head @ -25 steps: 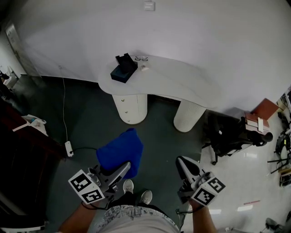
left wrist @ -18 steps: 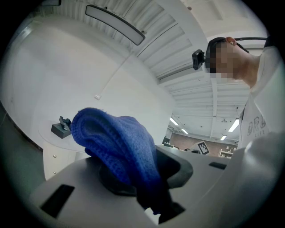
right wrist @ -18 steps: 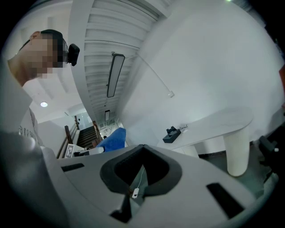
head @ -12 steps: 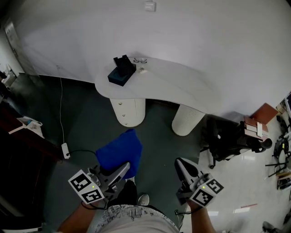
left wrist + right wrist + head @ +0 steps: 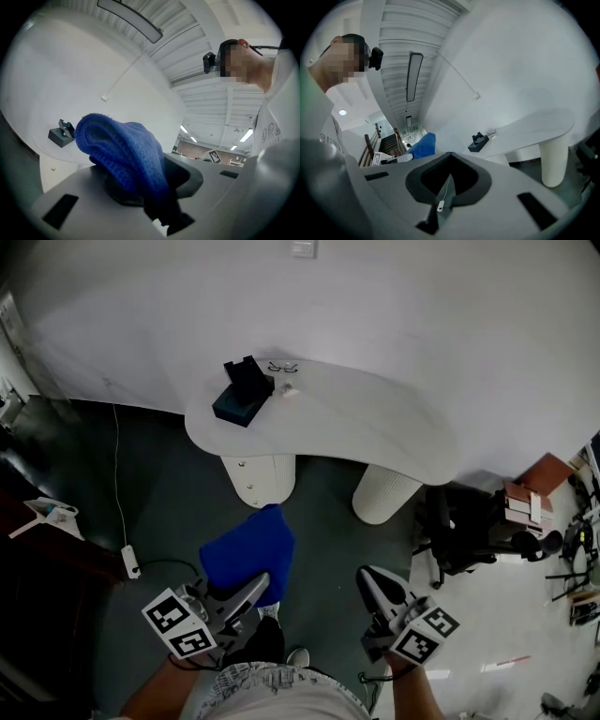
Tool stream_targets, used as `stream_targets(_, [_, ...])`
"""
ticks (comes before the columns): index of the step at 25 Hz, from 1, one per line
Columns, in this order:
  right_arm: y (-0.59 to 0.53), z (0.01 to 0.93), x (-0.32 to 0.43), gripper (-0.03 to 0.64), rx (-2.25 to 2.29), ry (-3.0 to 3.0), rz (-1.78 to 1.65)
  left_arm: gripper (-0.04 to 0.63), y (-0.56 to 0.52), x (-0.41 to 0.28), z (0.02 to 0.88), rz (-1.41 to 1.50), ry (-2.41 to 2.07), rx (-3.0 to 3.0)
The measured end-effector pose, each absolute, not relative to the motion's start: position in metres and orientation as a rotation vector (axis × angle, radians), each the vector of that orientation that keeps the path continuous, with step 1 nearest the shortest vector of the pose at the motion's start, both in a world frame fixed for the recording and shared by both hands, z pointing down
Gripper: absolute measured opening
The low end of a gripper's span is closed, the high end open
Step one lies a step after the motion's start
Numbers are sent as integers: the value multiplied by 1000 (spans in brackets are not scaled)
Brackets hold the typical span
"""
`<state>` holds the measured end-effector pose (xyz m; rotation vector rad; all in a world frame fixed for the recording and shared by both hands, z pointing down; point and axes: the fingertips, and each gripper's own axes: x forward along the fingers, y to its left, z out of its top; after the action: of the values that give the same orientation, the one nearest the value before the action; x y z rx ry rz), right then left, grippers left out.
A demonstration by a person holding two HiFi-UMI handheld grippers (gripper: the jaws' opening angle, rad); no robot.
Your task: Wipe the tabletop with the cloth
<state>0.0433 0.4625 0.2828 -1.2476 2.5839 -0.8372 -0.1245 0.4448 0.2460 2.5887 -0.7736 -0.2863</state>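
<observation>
A blue cloth (image 5: 249,554) hangs from my left gripper (image 5: 255,585), whose jaws are shut on it; in the left gripper view the cloth (image 5: 126,152) bulges up between them. My right gripper (image 5: 372,581) is shut and holds nothing; the jaws meet in the right gripper view (image 5: 449,180). Both grippers are held low over the floor, well short of the white curved tabletop (image 5: 366,423), which stands ahead on two round white pedestals.
A dark box (image 5: 241,393), a pair of glasses (image 5: 282,367) and a small pale item (image 5: 289,387) sit at the tabletop's far left end. A black chair (image 5: 469,526) stands to the right, a white cable with power strip (image 5: 127,561) lies left.
The table has drawn nearer and lower in the head view as the person steps toward it. Both grippers keep their pose, the cloth still held.
</observation>
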Motion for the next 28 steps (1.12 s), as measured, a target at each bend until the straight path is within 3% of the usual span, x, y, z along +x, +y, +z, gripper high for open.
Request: stream_targets(28, [266,279,-42,6,-1328,2553,-870,126,235,-199,247,-290,-664,2584])
